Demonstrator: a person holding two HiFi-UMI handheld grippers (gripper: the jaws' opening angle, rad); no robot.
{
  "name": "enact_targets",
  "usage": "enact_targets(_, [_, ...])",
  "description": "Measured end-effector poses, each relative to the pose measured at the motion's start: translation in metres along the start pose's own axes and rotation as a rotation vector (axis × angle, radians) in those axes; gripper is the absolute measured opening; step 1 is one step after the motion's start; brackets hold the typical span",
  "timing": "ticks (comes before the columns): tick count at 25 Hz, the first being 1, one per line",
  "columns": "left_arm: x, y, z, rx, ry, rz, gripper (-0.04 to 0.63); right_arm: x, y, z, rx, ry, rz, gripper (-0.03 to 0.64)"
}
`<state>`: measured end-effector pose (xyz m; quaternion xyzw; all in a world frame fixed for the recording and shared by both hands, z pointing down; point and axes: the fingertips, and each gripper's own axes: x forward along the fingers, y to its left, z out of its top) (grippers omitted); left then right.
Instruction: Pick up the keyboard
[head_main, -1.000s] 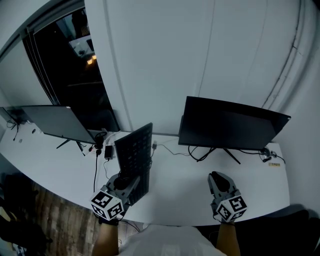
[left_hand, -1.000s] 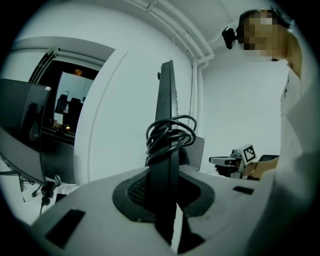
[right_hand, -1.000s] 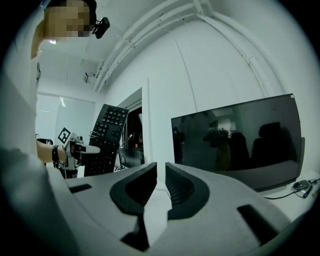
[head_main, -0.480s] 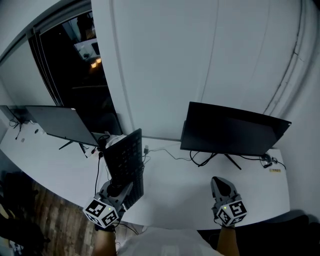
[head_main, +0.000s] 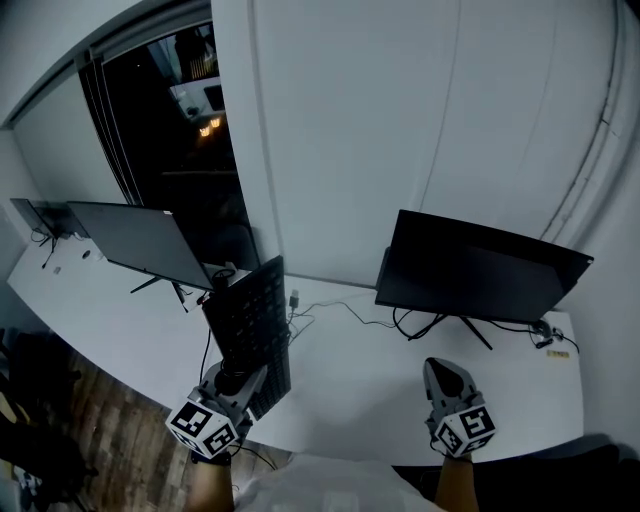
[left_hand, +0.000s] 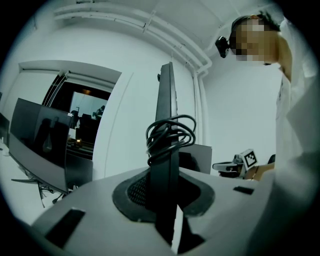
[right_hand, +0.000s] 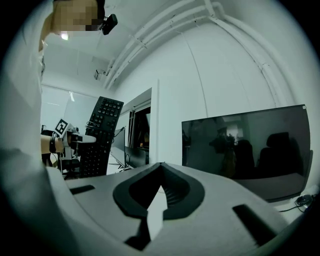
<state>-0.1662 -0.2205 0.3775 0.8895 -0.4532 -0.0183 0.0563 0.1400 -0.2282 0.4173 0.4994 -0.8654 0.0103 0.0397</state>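
Two monitors on white desk: left monitor upper left, right monitor centre-right, loose cables btwn. One keyboard, upright, lower centre-left, clamped in left gripper, w/ coiled cable. Right gripper jaws together, empty, lower right.

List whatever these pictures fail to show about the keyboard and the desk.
- Keyboard key legends: too small and dark in the head view; the left gripper view meets it edge-on.
- Coiled cable's plug: left gripper view, lost in the dark loops.
- Small items at the desk's right end: head view, too small to name.
- Dark panel at its far left: head view, too small and dim.
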Motion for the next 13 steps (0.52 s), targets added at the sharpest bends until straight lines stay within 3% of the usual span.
enact_targets(13, [-0.025, 0.014, 0.006, -0.01, -0.025, 0.029, 0.071, 0.022, 0.026, 0.005, -0.009, -0.003, 0.053, 0.0])
